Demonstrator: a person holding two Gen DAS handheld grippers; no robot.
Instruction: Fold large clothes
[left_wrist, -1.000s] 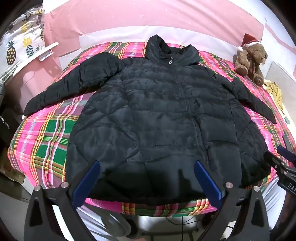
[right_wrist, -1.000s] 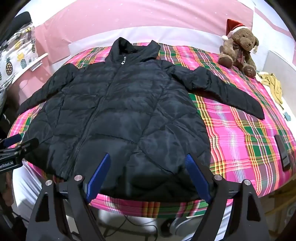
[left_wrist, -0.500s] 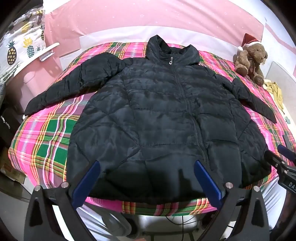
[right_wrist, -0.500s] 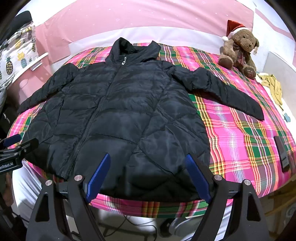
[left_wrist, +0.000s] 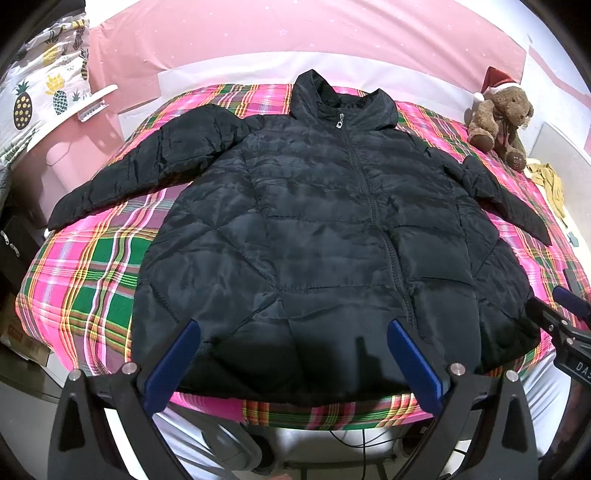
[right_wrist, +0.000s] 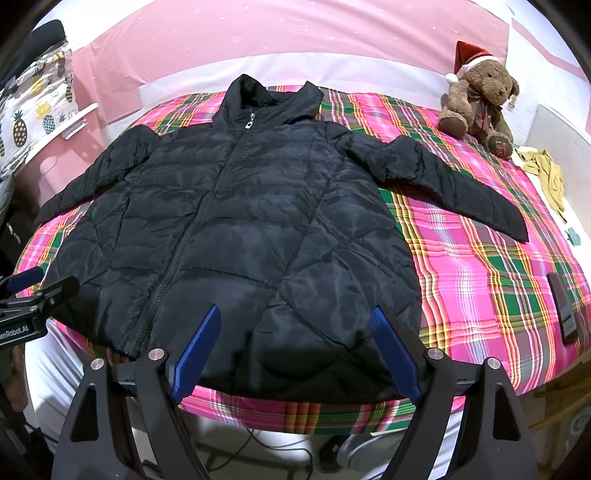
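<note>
A black puffer jacket (left_wrist: 314, 229) (right_wrist: 229, 229) lies flat and zipped on a pink and green plaid bedcover (left_wrist: 81, 273) (right_wrist: 480, 266), collar at the far end and both sleeves spread out sideways. My left gripper (left_wrist: 293, 332) hovers open over the jacket's hem, holding nothing. Over the hem's right half, my right gripper (right_wrist: 295, 319) also stands open and holds nothing. Each gripper shows at the edge of the other's view: the right one (left_wrist: 565, 314) and the left one (right_wrist: 33, 288).
A teddy bear in a Santa hat (left_wrist: 498, 114) (right_wrist: 476, 99) sits at the far right corner of the bed. A yellow cloth (right_wrist: 550, 173) lies beside it and a dark flat device (right_wrist: 563, 310) lies near the right edge. Pineapple-print fabric (left_wrist: 40, 96) hangs at left.
Nothing has visibly changed beyond a slight shift of both views; both grippers stay open over the hem.
</note>
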